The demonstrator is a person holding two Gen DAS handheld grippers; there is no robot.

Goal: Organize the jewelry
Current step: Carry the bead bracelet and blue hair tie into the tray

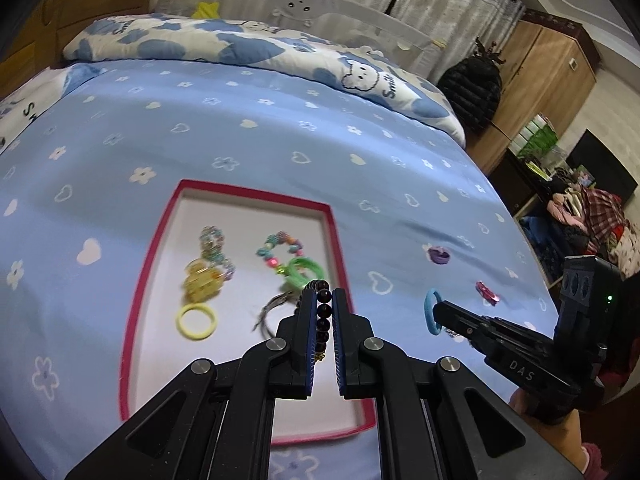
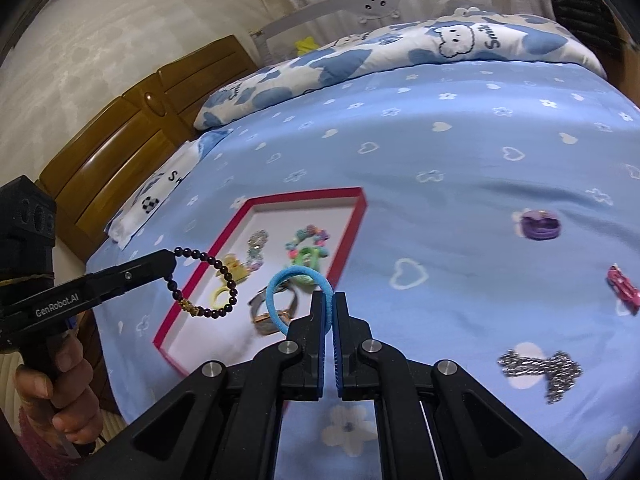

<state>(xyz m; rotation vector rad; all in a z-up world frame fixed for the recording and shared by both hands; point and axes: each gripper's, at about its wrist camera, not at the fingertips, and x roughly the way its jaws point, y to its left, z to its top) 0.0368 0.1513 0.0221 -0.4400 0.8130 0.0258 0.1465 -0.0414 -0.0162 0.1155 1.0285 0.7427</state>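
Observation:
A red-rimmed white tray lies on the blue bedsheet with bead bracelets, a yellow hair ring and a green tie in it. My left gripper is shut on a dark bead bracelet, which hangs over the tray's near part. My right gripper is shut on a blue hair tie, just right of the tray's edge.
Loose on the sheet right of the tray lie a purple scrunchie, a pink clip and a silver glittery bow. A folded quilt lies at the far side. A wooden headboard stands left.

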